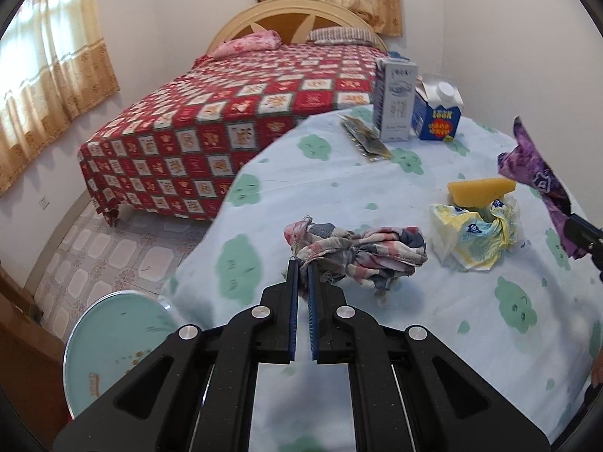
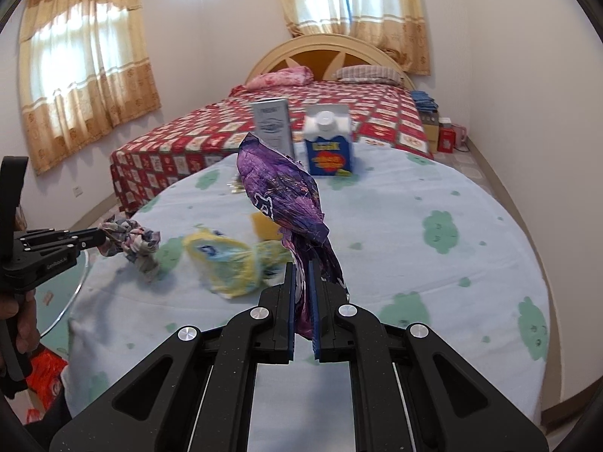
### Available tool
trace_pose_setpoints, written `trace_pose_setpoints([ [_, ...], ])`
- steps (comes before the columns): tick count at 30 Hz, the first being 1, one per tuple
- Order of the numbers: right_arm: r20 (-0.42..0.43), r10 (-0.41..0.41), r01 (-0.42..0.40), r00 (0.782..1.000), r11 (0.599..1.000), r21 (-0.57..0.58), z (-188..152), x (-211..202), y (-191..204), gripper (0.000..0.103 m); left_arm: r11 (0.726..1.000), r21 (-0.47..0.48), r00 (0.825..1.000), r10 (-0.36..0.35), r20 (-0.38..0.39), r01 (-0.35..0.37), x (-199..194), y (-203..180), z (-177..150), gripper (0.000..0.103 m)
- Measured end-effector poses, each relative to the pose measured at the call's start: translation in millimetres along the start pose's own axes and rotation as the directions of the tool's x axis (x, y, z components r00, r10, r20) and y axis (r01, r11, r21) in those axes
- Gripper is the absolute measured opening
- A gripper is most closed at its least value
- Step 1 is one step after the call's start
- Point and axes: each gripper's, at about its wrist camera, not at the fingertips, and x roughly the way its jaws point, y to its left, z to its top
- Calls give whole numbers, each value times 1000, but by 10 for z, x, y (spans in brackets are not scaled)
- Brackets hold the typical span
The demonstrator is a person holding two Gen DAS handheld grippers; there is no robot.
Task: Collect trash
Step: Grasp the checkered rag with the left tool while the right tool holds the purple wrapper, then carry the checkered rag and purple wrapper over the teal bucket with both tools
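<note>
My left gripper [image 1: 302, 263] is shut on a crumpled plaid rag [image 1: 361, 254] at the near left of the table; the rag also shows in the right wrist view [image 2: 132, 241], held by the left gripper [image 2: 98, 238]. My right gripper [image 2: 301, 267] is shut on a crumpled purple wrapper [image 2: 286, 199] and holds it upright above the table; the wrapper shows in the left wrist view [image 1: 535, 173]. A crumpled yellow-and-white plastic bag [image 1: 475, 231] [image 2: 233, 260] and a yellow sponge [image 1: 480, 188] lie between the grippers.
A round table with a pale blue cloth [image 1: 377, 196] [image 2: 414, 226] holds a grey carton [image 1: 395, 98], a blue milk carton [image 1: 439, 113] and a flat foil packet [image 1: 365, 137] at its far edge. A teal stool [image 1: 113, 342] stands at the left. A bed [image 1: 226, 113] lies behind.
</note>
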Motion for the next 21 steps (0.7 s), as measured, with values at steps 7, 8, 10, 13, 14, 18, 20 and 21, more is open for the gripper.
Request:
trace_pose_setpoints([
  [7, 10, 48, -47, 999, 997, -63, 28, -20, 409, 7, 998, -46, 999, 38, 34, -36, -341, 333, -165, 5],
  [8, 12, 55, -54, 998, 995, -79, 32, -20, 486, 7, 998, -49, 998, 41, 38, -39, -379, 370, -189, 5],
  [10, 13, 67, -65, 998, 993, -94, 27, -17, 578, 7, 997, -60, 998, 54, 42, -51, -461, 462, -242, 5],
  [13, 11, 81, -79, 997, 990, -118, 14, -14, 713, 7, 995, -65, 996, 74, 42, -71, -533, 570, -308, 5],
  [14, 10, 83, -81, 996, 989, -124, 15, -15, 746, 7, 995, -66, 996, 81, 41, -78, -547, 595, -323, 5],
  [18, 12, 98, -94, 995, 982, -166, -7, -24, 941, 7, 992, -73, 993, 107, 44, -104, -631, 713, -399, 5],
  [20, 14, 104, -100, 994, 978, -186, -6, -30, 1024, 7, 990, -77, 992, 118, 48, -114, -676, 772, -438, 5],
  [21, 14, 110, -105, 994, 975, -194, -8, -31, 1063, 7, 990, -81, 991, 123, 48, -119, -694, 793, -457, 5],
])
